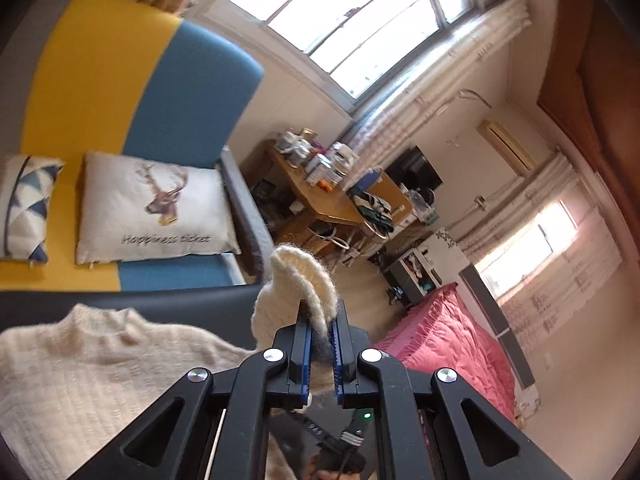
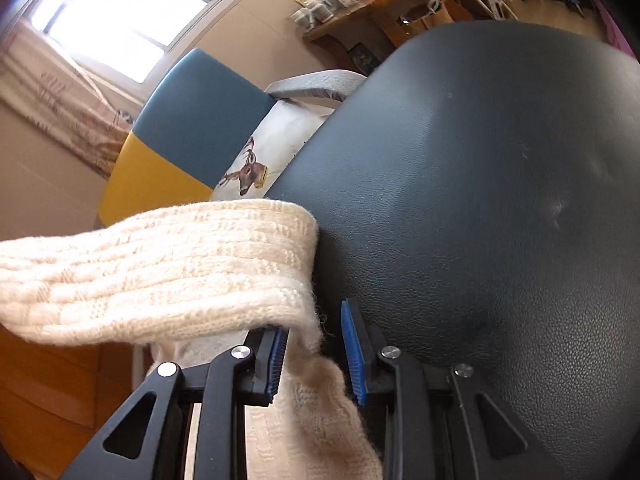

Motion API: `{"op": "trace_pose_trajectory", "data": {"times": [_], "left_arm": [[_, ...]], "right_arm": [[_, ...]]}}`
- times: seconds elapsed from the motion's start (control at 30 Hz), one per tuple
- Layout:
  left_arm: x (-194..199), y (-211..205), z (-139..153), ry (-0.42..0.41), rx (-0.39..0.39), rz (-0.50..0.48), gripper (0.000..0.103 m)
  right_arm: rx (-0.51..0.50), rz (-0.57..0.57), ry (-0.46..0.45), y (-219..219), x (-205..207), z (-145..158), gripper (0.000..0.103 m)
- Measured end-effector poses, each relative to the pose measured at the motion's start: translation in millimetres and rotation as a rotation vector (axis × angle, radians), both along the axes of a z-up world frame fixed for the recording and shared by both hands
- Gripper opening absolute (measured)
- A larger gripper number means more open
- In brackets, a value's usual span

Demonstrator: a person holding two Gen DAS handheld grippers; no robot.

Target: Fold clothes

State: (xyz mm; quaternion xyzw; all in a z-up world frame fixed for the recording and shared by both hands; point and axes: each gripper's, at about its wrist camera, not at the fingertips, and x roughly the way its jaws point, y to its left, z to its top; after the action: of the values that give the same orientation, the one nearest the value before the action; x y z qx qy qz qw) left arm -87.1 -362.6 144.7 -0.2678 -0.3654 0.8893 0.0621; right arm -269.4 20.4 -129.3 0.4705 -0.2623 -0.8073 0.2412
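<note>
Reading "Happiness ticket", the deer pillow (image 1: 154, 210) leans on a sofa; left tool (image 1: 320, 320) pinches the cream sweater (image 1: 294, 292), right tool (image 2: 314, 334) stands open around it.

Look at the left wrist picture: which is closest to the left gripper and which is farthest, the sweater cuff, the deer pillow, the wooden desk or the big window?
1. sweater cuff, pinched in the left gripper.
2. deer pillow, up left on the sofa.
3. wooden desk, beyond the sofa's end, center.
4. big window, top, on the far wall.
</note>
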Motion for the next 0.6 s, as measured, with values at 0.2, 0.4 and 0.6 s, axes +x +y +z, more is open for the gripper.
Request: {"op": "trace_pose_trajectory", "data": {"times": [0.2, 0.4, 0.6], "left_arm": [[46, -69, -82, -0.121, 0.079, 0.131, 0.008], [83, -113, -175, -0.282, 0.145, 0.239, 0.008], [97, -123, -235, -0.388, 0.18, 0.268, 0.009]], "right_arm": [[0.123, 0.047, 0.028, -9, 15, -6, 0.026], [0.238, 0.117, 0.068, -31, 30, -12, 0.027], [0.316, 0.144, 0.099, -41, 29, -13, 0.027]]}}
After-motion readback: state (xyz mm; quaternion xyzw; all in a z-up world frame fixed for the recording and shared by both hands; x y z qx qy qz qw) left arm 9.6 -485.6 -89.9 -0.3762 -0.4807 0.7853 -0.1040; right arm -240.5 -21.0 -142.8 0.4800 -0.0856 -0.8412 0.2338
